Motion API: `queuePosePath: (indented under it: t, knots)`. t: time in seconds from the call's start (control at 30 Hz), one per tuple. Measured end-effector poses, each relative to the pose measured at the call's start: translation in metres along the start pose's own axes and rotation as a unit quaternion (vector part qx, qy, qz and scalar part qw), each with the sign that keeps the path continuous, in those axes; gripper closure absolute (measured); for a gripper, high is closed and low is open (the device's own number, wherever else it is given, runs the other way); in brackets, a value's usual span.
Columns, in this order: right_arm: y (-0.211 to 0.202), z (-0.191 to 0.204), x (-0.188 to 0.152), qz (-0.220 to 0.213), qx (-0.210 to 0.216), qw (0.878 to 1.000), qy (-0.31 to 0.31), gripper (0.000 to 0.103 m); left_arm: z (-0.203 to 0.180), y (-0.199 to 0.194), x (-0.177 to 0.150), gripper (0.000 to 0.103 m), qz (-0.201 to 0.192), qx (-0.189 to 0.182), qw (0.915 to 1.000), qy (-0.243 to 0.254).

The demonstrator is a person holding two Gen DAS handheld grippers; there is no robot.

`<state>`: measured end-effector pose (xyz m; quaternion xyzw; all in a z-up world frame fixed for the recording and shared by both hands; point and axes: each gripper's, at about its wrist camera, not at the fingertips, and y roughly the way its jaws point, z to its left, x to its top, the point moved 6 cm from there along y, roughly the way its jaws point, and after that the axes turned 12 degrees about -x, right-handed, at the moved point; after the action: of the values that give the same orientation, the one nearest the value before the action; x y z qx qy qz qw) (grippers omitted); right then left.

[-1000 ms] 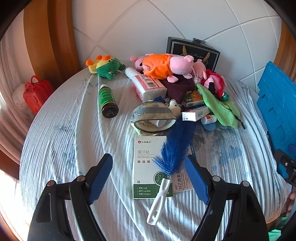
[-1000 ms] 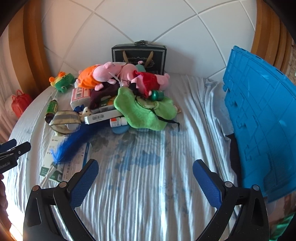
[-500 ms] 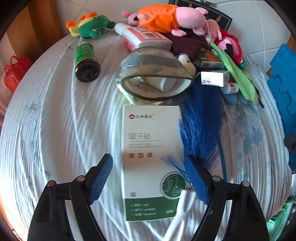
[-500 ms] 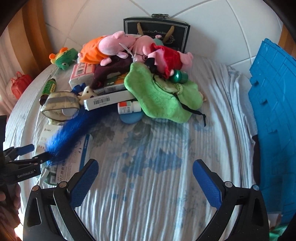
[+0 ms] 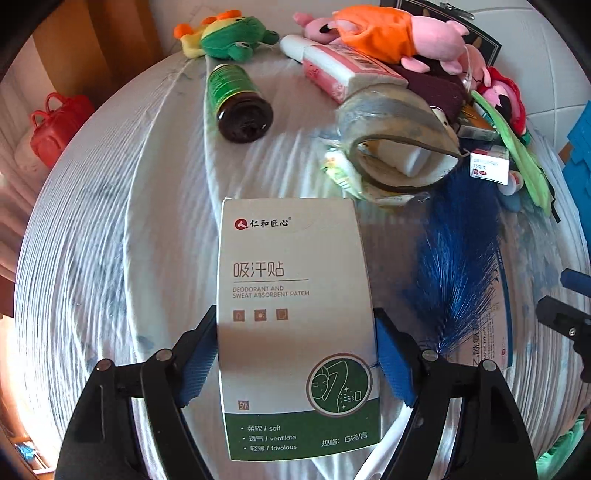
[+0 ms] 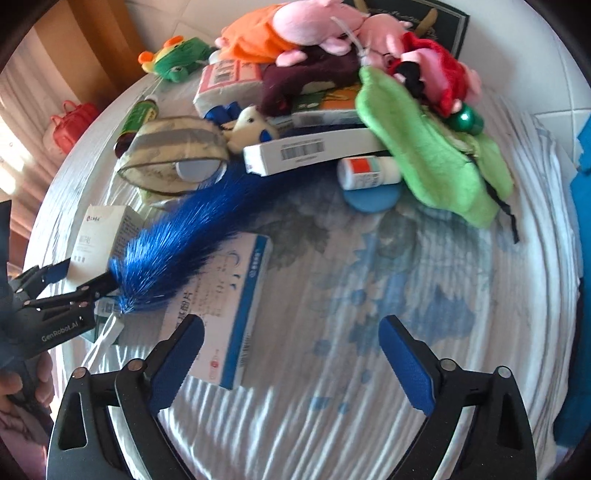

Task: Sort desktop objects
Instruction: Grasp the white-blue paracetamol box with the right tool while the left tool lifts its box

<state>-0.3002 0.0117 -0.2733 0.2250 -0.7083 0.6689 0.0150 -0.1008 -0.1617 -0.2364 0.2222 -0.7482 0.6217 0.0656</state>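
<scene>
A white and green deodorant patch box lies on the cloth-covered table, and my left gripper is shut on its two long sides. The box also shows in the right wrist view, with the left gripper on it. A blue bristle brush with a white handle lies right of the box, across a white and blue medicine box. My right gripper is open and empty, low over the cloth, its left finger over the medicine box's near corner.
A pile sits at the back: tape roll, brown bottle, green frog plush, pink pig plushes, green pouch, long white carton, small white bottle. A blue crate stands at the right edge.
My left gripper moved forward and down onto the patch box and closed on its sides. My right gripper moved forward and left toward the medicine box.
</scene>
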Motion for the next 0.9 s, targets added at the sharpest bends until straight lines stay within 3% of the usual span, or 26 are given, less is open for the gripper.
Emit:
queuePosePath:
  t: [0.27, 0.33, 0.4, 0.47, 0.5, 0.53, 0.7, 0.9]
  knots:
    - [0.032, 0.056, 0.003, 0.043, 0.019, 0.999, -0.017, 0.009, -0.011, -0.007, -0.005, 0.025, -0.016, -0.020, 0.9991, 0.035]
    - [0.040, 0.059, 0.004, 0.050, 0.009, 0.999, -0.010, 0.008, -0.009, -0.007, -0.001, 0.026, -0.022, 0.001, 0.9987, 0.045]
    - [0.045, 0.061, 0.006, 0.046, -0.010, 0.999, -0.015, 0.007, -0.007, -0.007, 0.001, 0.026, -0.022, -0.019, 0.9988, 0.040]
    - [0.049, 0.064, 0.007, 0.040, -0.041, 0.998, -0.034, 0.013, -0.008, -0.008, 0.003, 0.026, -0.023, -0.017, 0.9985, 0.047]
    - [0.047, 0.067, 0.007, 0.031, -0.043, 0.998, -0.041, 0.027, -0.006, -0.008, 0.020, 0.026, -0.024, -0.013, 0.9982, 0.053]
    - [0.043, 0.068, 0.007, 0.027, -0.049, 0.997, -0.046, 0.026, -0.007, -0.009, 0.022, 0.026, -0.026, -0.014, 0.9980, 0.055]
    - [0.024, 0.055, -0.007, 0.020, -0.056, 0.997, -0.049, 0.027, -0.024, -0.030, 0.030, 0.026, -0.053, -0.020, 0.9957, 0.074]
    - [-0.027, 0.012, -0.025, -0.030, -0.044, 0.999, -0.003, 0.028, -0.062, -0.069, 0.040, 0.026, -0.097, -0.034, 0.9886, 0.109]
